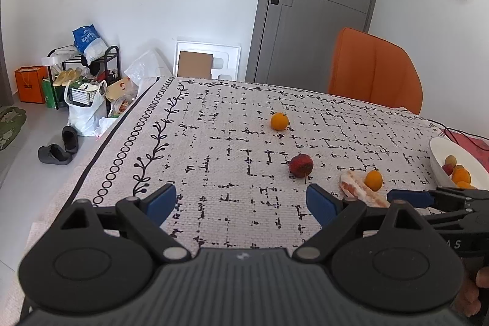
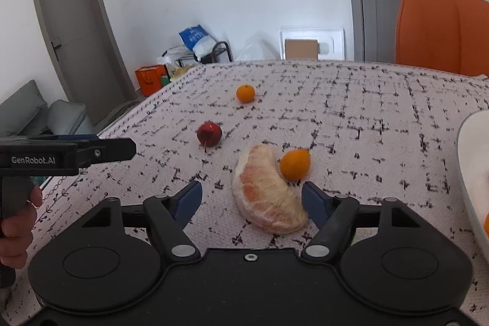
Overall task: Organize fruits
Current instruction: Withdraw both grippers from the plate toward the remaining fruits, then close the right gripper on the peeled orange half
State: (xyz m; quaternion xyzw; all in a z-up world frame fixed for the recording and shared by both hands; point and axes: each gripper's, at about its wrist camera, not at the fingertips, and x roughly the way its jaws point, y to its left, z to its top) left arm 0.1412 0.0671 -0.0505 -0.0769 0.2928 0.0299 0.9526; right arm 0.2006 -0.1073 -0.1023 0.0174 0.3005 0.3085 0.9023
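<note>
So my right tongs [image 2: 252, 197] are spread wide with nothing in them, hovering low over the table [image 2: 366, 118] with the big peeled pomelo wedge [image 2: 267, 194] sitting right between the two blue pads, and that wedge is the thing I worry about most: it's soft and long and curved, so if I squeeze across the middle too hard it'll probably squash or tear, and too soft and it flops out on the way to the white bowl [image 1: 464, 161] off to my right. Next problem, the small orange [image 2: 295, 164] is tucked right against the wedge's far side, basically touching, so closing the tongs could bump it and send it rolling across the cloth. The bowl already has a few little fruits in it, so dropping the wedge in from high could knock stuff around. My left tongs [image 1: 241, 203] are wide open too, holding nothing, close beside the right ones, so they could get in each other's way. The red fruit [image 1: 301, 165] and the far orange [image 1: 279, 121] sit well apart and look like easy grabs, though round things do roll.
</note>
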